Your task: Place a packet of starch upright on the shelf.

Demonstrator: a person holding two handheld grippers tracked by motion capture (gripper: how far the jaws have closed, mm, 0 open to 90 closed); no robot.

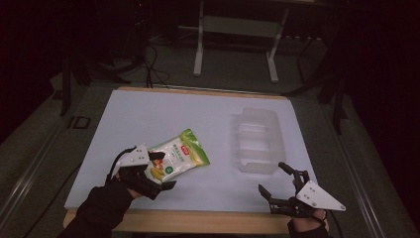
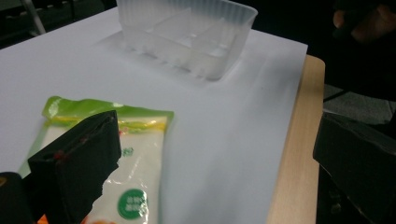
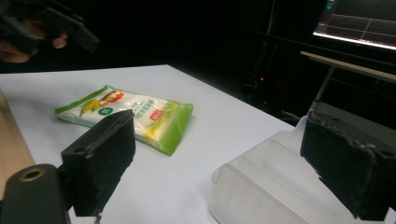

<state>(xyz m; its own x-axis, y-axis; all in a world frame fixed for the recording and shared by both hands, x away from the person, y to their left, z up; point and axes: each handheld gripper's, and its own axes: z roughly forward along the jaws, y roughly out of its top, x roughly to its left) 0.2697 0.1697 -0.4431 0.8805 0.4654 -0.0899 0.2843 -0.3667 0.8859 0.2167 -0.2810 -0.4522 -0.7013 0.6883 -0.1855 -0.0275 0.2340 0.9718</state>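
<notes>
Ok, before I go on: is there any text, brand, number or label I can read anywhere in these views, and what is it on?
None can be read.
Snack bag: red logo patch with lettering, too blurred.
Same bag: round green badge with pale characters, too small and soft.
Clear divided tray: no print visible.
Monitor, top right of the right gripper view: lines on its screen, no legible words.

Print on the snack bag (image 1: pixel 179 156) — too blurred, nothing legible

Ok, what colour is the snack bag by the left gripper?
The snack bag is white with green ends and a small red logo, clearest in the right gripper view.
</notes>
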